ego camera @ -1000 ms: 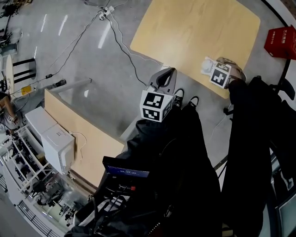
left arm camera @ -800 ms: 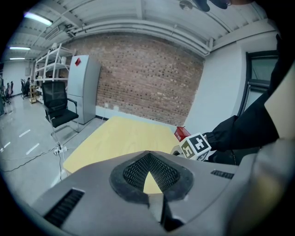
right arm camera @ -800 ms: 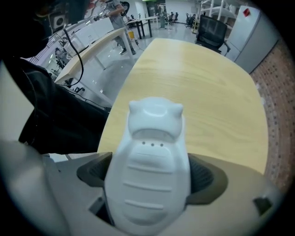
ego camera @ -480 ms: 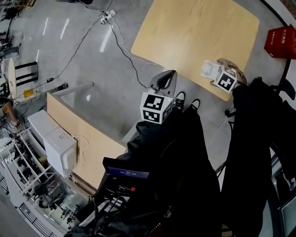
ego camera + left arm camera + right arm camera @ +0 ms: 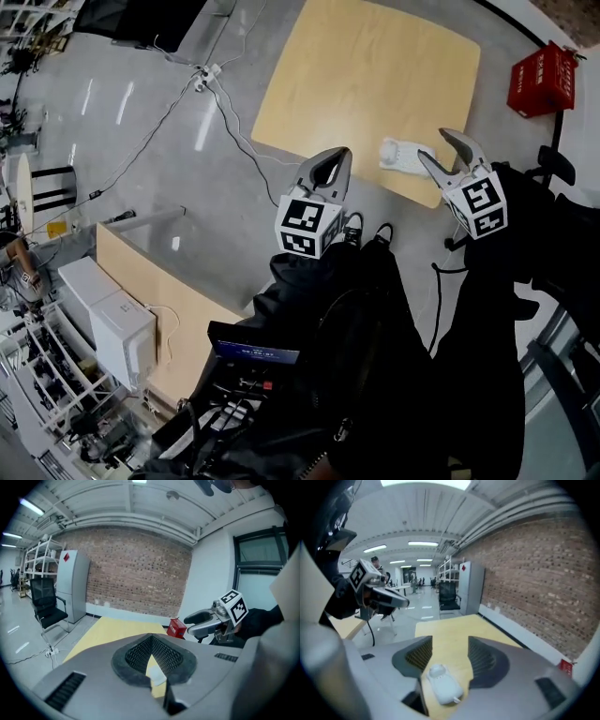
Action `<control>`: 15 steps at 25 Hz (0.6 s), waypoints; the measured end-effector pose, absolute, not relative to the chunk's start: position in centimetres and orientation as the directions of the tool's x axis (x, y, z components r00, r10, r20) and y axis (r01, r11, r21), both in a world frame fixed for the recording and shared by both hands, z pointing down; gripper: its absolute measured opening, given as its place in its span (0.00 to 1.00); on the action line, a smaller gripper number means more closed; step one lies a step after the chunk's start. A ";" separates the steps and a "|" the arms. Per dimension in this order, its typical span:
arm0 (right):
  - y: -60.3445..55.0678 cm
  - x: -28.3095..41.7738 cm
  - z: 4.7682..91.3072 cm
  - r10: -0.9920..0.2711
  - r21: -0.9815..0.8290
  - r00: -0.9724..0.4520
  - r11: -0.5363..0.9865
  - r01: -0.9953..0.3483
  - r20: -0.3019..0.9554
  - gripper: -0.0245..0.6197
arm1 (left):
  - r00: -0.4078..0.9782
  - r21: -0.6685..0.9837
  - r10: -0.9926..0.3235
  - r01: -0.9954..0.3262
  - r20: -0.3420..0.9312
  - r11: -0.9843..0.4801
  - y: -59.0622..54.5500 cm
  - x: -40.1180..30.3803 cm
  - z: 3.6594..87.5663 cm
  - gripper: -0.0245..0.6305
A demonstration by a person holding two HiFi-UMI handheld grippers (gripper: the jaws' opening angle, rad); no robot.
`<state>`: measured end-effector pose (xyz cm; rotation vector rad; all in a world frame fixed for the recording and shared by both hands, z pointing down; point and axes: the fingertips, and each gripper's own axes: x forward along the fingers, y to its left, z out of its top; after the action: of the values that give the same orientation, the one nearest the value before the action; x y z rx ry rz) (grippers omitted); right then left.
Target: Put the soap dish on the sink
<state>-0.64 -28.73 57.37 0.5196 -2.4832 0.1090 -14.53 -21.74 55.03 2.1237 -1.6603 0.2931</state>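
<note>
Here: white soap dish (image 5: pixel 398 155) lies at the bench (image 5: pixel 366 75) near edge, broad surface stretching beyond | right gripper (image 5: pixel 437 150) fingers released, spread just beside the dish | left gripper (image 5: pixel 330 159) fingers clenched together, over floor (image 5: pixel 187 159), left of bench.

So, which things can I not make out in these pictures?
1. The soap dish: too small in the head view and soft in the right gripper view, so whether it holds soap cannot be told.
2. The sink: in no view, so its place cannot be told.
3. The table: in the left gripper view the shut left gripper hides its near part.
</note>
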 end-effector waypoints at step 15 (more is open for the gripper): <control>-25.1 9.9 36.3 -0.793 -0.117 -0.601 0.590 -0.799 0.102 0.05 | 0.326 0.057 -0.945 -0.944 0.026 -0.325 -23.3 -7.8 35.0 0.04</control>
<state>9.93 -25.13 36.26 1.3855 -2.7667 0.2333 -7.83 -23.35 34.97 2.5076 -1.7882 -0.0186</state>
